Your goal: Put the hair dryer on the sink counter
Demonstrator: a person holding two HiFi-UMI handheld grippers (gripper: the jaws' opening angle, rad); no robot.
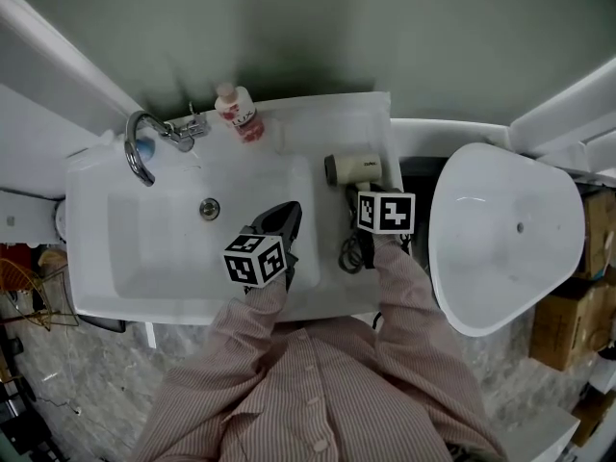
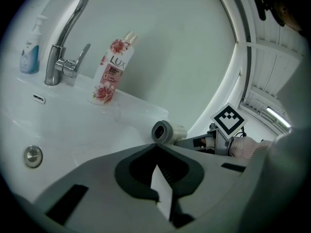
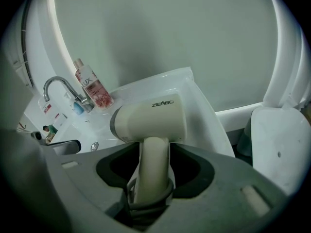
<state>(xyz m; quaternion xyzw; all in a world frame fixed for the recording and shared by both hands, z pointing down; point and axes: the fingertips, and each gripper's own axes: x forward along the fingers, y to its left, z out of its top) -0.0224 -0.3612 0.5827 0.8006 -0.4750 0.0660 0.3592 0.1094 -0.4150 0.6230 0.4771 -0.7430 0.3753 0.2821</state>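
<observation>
**Head view.** The cream plastic hair dryer [image 1: 353, 168] lies on the right-hand strip of the white sink bench [image 1: 337, 123], between the basin and the bench's right edge. The right hand-held gripper [image 1: 371, 205] is just behind its handle. The left hand-held gripper [image 1: 287, 212] hangs over the basin, well apart from the dryer. The black coiled cord [image 1: 354, 251] sits at the bench's front edge.
Risk: the strip is narrow. In my judgement, a sideways pull on withdrawal could tip the dryer into the basin or off the right edge, toward the white oval fixture [image 1: 505, 248].

**Left gripper view.** The jaws are pressed together with nothing between them. This gripper appears to pose no hazard where it hangs.

**Right gripper view.** The jaws are spread wide. The dryer's handle stands between them, with dark gaps on both sides, so it does not appear pinched. Cord loops wrap the handle's base, close inside the jaws.
Risk: backing out at an angle could snag a loop and drag the dryer along.

**Count.**
- Hair dryer: one.
- Cord: one.
- Hand-held grippers: two.
- Pink flowered plastic bottle [image 1: 241, 115]: one.
- Small blue-and-white bottle [image 2: 29, 52]: one.
- Curved chrome faucet [image 1: 144, 142]: one.
- Round metal drain [image 1: 209, 207]: one.
</observation>
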